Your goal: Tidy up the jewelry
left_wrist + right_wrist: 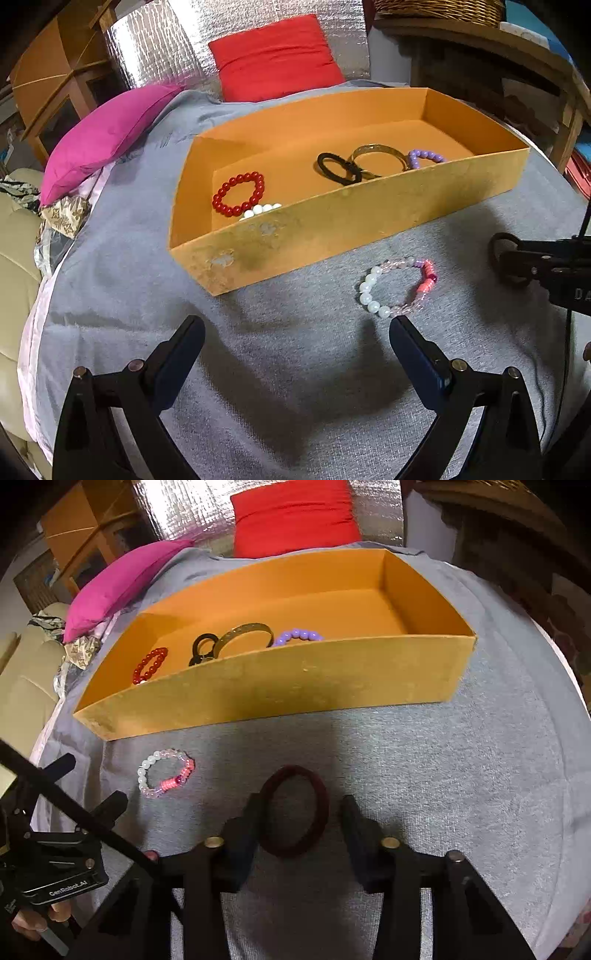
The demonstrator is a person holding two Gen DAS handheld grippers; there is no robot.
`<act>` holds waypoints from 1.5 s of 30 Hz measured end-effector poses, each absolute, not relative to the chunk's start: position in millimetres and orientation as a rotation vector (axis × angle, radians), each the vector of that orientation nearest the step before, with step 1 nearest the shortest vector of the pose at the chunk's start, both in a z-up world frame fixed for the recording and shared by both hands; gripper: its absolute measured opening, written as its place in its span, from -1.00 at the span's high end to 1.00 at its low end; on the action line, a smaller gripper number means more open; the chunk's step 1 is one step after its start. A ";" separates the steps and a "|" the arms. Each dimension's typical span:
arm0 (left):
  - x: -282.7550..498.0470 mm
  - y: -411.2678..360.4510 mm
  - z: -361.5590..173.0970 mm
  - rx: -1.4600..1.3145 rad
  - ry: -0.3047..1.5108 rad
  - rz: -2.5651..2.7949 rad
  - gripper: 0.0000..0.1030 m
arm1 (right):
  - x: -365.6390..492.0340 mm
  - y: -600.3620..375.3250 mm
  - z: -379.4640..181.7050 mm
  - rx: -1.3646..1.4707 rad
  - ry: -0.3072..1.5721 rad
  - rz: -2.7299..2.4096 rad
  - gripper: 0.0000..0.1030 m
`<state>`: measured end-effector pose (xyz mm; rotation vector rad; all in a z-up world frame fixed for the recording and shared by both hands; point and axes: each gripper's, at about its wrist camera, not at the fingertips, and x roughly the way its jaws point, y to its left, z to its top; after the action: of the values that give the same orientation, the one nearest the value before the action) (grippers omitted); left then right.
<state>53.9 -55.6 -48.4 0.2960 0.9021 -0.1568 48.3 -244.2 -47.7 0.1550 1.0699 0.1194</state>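
An orange box (332, 229) (280, 686) sits on the grey cloth and holds a red bead bracelet (239, 194) (149, 664), white beads (260, 210), a black hair tie (338, 168) (203, 650), a gold bangle (376, 158) (245, 637) and a purple bead bracelet (424, 157) (299, 635). A white-and-pink bead bracelet (397, 288) (166, 773) lies in front of the box. My left gripper (297, 326) is open, just short of it. A dark red hair tie (295, 810) lies between the open fingers of my right gripper (301, 803), which shows in the left wrist view (517, 258).
A pink cushion (107, 133) and a red cushion (277, 59) lie behind the box. A beige sofa (18, 280) is at the left. A wooden table (480, 40) with a wicker basket stands at the back right. The left gripper shows in the right wrist view (92, 786).
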 end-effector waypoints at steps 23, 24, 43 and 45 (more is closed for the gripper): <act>58.7 -85.2 -56.1 0.350 0.904 -0.161 -0.78 | 52.2 -259.0 -52.0 0.173 1.095 0.050 0.70; 58.3 -84.2 -55.7 0.354 0.900 -0.157 -0.78 | 52.5 -259.9 -52.2 0.179 1.096 0.052 0.70; 59.3 -80.9 -53.2 0.346 0.901 -0.145 -0.78 | 52.4 -266.3 -53.1 0.223 1.092 0.059 0.64; 60.4 -82.6 -52.6 0.338 0.904 -0.151 -0.77 | 52.3 -266.6 -52.9 0.225 1.092 0.058 0.64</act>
<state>60.4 -82.6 -52.6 0.3375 0.9037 -0.1509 52.3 -266.6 -52.9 0.2255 1.0916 0.0583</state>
